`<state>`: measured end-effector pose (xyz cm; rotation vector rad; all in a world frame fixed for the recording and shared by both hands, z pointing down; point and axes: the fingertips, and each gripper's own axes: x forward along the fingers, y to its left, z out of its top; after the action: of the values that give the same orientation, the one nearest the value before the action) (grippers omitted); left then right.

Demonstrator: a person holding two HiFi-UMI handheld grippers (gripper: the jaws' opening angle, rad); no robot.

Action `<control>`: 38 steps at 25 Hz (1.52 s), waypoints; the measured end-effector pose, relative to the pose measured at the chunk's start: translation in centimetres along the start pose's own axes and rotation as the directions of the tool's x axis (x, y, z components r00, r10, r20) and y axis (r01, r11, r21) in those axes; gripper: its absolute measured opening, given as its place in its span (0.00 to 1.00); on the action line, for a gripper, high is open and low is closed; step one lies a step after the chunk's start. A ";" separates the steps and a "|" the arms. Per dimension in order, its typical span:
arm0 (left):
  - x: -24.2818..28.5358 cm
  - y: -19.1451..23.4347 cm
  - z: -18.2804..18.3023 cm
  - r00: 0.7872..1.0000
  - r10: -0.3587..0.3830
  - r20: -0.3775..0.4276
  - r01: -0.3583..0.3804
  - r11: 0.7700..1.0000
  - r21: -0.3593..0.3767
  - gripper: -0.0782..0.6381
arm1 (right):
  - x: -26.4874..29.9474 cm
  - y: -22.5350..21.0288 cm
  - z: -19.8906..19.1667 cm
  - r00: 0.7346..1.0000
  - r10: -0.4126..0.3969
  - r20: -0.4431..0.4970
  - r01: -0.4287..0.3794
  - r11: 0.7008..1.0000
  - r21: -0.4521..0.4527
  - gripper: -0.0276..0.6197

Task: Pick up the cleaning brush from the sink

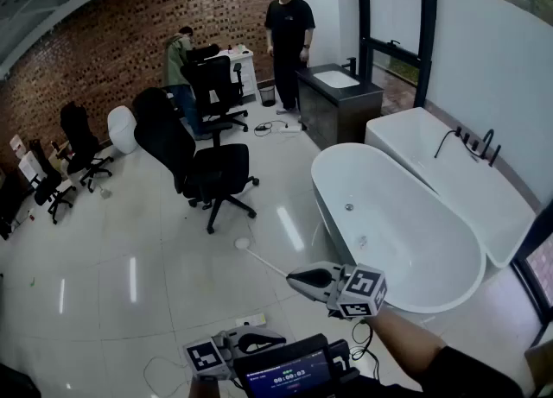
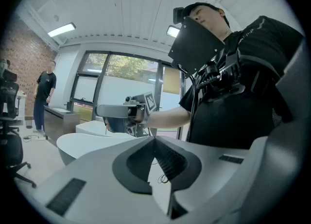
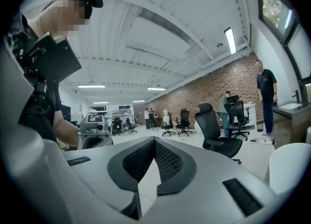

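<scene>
Both grippers are idling, the sink (image 1: 337,79) being well away.
Left gripper (image 2: 154,140) and right gripper (image 3: 154,140) are travelling level, jaws pressed together, empty.

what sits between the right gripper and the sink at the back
In the head view, the near end of the white oval bathtub lies between the right gripper and the sink; beyond it is only shiny floor.

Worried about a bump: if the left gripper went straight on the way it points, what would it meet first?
Probably the person's bare right forearm, just behind the grey right gripper; depth is unclear.
</scene>
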<state>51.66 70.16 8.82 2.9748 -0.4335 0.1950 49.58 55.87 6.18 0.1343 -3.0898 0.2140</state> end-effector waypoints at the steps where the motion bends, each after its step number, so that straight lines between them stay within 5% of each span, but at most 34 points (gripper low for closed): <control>1: -0.1 1.7 -0.1 1.000 0.016 0.000 -0.016 1.000 0.009 0.11 | 0.6 -1.5 -0.1 1.000 -0.004 0.001 0.004 1.000 -0.005 0.05; 8: -4.4 14.4 -1.5 0.990 0.132 0.056 -0.132 0.991 0.000 0.11 | 7.4 -12.5 -2.4 0.999 -0.018 -0.029 0.018 1.000 0.010 0.05; 16: -17.5 31.5 -2.5 0.982 0.178 0.056 -0.179 0.984 0.007 0.11 | 24.8 -25.5 -4.3 0.987 -0.074 -0.141 0.078 0.997 0.021 0.14; 22: -24.6 48.6 -1.6 0.964 0.249 0.091 -0.250 0.968 0.000 0.11 | 36.6 -39.1 -7.3 0.963 -0.076 -0.258 0.098 0.993 0.071 0.27; 28: -29.7 71.4 -4.7 0.899 0.411 0.148 -0.418 0.908 0.016 0.11 | 48.8 -58.3 -13.6 0.964 -0.037 -0.264 0.075 0.988 0.137 0.27; 33: -32.5 87.6 -9.3 0.913 0.390 0.122 -0.394 0.919 0.008 0.11 | 57.8 -72.2 -18.5 0.944 -0.029 -0.329 0.073 0.990 0.122 0.27; 38: -35.1 96.9 -9.6 0.924 0.357 0.137 -0.358 0.934 -0.020 0.11 | 62.8 -78.4 -20.6 0.931 -0.056 -0.362 0.123 0.979 0.164 0.33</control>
<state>-10.96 -10.93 23.63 2.8975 -0.9953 0.0213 -5.21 -23.83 40.12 0.2163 -2.6917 0.4646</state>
